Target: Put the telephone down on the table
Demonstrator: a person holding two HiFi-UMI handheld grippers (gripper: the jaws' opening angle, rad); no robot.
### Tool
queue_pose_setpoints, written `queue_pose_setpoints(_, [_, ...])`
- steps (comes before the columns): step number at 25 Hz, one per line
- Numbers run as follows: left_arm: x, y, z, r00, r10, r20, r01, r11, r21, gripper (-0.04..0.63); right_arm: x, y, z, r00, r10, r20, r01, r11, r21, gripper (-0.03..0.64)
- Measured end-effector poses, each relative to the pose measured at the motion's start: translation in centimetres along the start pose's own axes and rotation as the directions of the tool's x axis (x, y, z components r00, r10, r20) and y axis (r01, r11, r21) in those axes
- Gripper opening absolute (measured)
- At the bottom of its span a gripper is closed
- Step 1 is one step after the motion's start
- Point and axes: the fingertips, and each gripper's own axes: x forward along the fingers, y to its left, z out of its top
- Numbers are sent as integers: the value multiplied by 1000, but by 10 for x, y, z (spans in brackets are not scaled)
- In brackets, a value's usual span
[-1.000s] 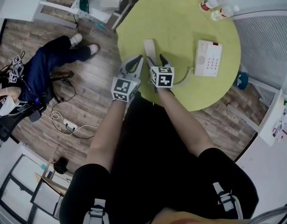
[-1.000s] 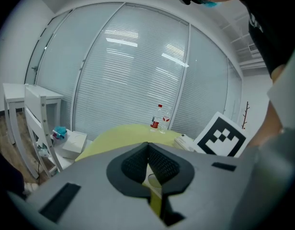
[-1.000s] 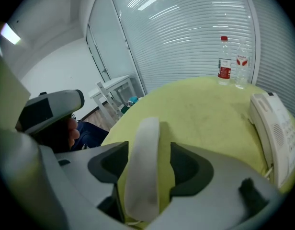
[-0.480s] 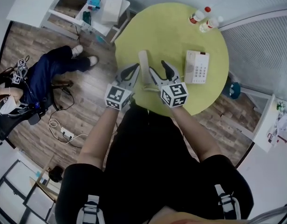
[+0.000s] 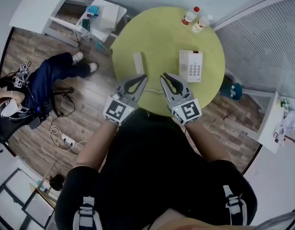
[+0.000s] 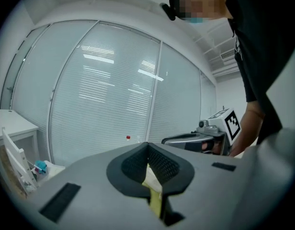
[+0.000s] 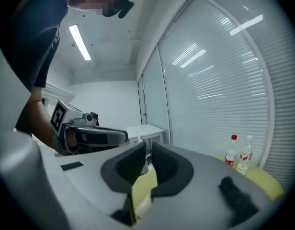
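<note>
Left gripper view has the left claw (image 6: 147, 147) closed, its dark ribbed pads meeting at the tips with nothing between them. Right gripper view has the right claw (image 7: 147, 150) drawn almost together after just closing, a thin slit left between the pads and nothing in it. From the head view the left claw (image 5: 141, 78) and the right claw (image 5: 164, 75) hang side by side over the near edge of the round yellow-green desk (image 5: 157, 37), and neither touches anything on it.

Ahead of the left claw, clear of it, the white handset (image 5: 138, 62) lies flat on the desk. Ahead of the right claw and a little to its right sits the telephone base (image 5: 191, 66), keypad up (the key markings are too small to read).

Each claw carries a cube with black-and-white square markers (image 5: 116, 111), which bear no letters.

Far beyond the right claw, at the desk's far edge, stand two bottles close together: a red-capped bottle (image 7: 231, 155) and a clear bottle (image 7: 243, 158). Both wear red-and-white labels whose print cannot be read, and their contents cannot be made out.

Off to the left of the left claw, a seated person (image 5: 47, 80) in dark blue trousers is on the wooden floor (image 5: 95, 104).
</note>
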Motion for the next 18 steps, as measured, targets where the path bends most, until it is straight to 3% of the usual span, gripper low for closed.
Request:
queue_pose_setpoints(3, [1,-22,16,999,-25,25,25,1000,18,3,-16,4,15,999,13,33,-13,1000,-4,18])
queue_pose_setpoints(9, [11,-43,33,998,-45,52,42,998,55,3,-32,7,31,997,51,65,-49,999,-23,17])
queue_pose_setpoints(18, [16,-51,33,999,-43,34,41,998,40,3,-41,8,33,996,59,65,-57,998,-26,17])
